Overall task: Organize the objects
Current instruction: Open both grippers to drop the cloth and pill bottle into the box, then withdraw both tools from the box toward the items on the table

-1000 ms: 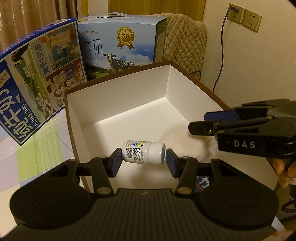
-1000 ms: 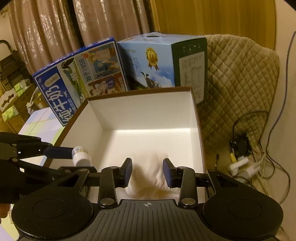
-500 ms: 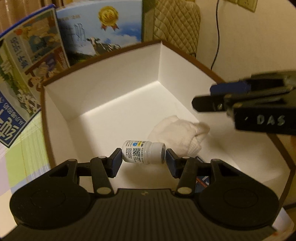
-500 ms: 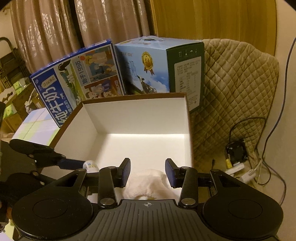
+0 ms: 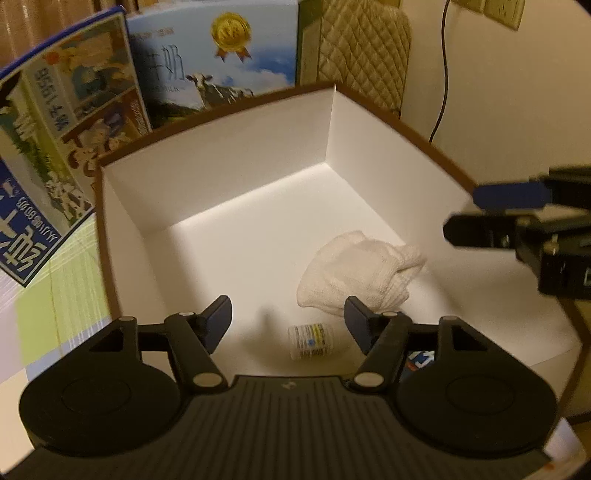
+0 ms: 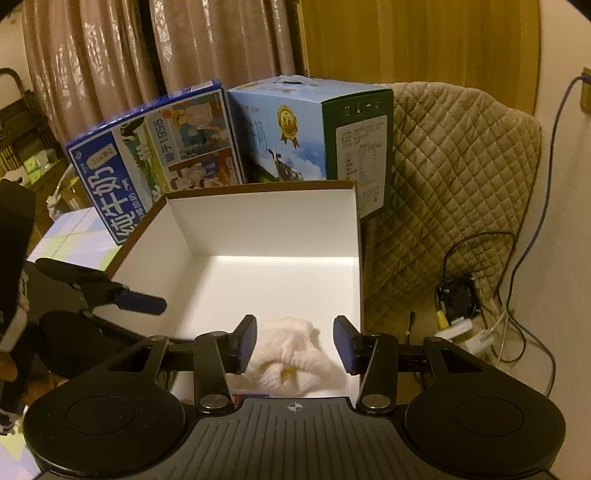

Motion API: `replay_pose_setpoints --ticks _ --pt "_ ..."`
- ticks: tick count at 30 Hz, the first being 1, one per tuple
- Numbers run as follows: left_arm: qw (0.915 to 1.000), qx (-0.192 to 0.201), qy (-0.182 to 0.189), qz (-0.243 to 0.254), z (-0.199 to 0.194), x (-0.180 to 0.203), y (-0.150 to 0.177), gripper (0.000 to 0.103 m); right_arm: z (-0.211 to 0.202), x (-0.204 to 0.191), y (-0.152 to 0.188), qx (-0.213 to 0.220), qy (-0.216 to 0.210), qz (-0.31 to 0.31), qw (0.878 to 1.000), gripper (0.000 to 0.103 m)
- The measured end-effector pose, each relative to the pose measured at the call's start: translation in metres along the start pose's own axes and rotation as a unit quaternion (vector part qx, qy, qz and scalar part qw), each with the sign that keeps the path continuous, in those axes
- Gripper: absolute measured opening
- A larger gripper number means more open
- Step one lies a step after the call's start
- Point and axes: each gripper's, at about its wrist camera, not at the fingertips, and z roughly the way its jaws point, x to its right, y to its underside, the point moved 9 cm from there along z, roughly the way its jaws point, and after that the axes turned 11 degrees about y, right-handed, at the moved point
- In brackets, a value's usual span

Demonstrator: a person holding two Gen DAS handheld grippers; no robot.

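A small white pill bottle (image 5: 311,341) lies on its side on the floor of the white box (image 5: 229,166), which has a brown rim. My left gripper (image 5: 287,320) hangs open just above the bottle, apart from it. A crumpled white cloth (image 5: 358,271) rests in the box to the bottle's right. In the right wrist view the same cloth (image 6: 291,356) lies below my open right gripper (image 6: 294,341), and the box (image 6: 266,229) spreads ahead. The right gripper (image 5: 491,214) also reaches in from the right in the left wrist view.
Two milk cartons (image 6: 155,155) (image 6: 306,133) stand behind the box. A quilted cover (image 6: 454,177) lies to its right, with cables (image 6: 476,295) and a wall socket (image 5: 502,11) near the wall. A checked tablecloth (image 5: 48,295) lies left of the box. A blue item (image 5: 421,360) peeks out by the left gripper's right finger.
My left gripper opened and let go of the pill bottle, which dropped onto the box floor. The right gripper drew back and rose a little, still open.
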Motion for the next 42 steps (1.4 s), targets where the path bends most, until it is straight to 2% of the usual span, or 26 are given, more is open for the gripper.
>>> replay_pose_setpoints --ticks 3,8,14,22,30,42 --pt "0.9997 0.019 -0.003 -0.012 -0.021 0.0 0.0 0.074 -0.012 0.001 0.004 0.001 -0.002 0.006 1.0 0.053" --pt "0.9977 0.053 -0.002 -0.044 -0.061 0.001 0.004 0.079 -0.036 0.002 0.013 -0.001 -0.009 0.026 1.0 0.062" --pt "0.9937 0.08 -0.016 -0.077 -0.104 0.003 0.018 0.085 -0.062 -0.003 0.025 -0.005 -0.022 0.039 0.999 0.067" --pt "0.9881 0.097 -0.041 -0.112 -0.151 0.0 0.046 0.09 -0.095 -0.015 0.034 0.001 -0.033 0.054 0.998 0.071" --pt "0.9836 0.107 -0.056 -0.134 -0.189 0.0 0.08 0.09 -0.118 -0.027 0.045 0.001 -0.031 0.068 0.997 0.077" --pt "0.9782 0.094 -0.075 -0.17 -0.231 -0.013 0.154 0.091 -0.141 -0.064 0.079 -0.025 -0.055 0.094 0.994 0.08"
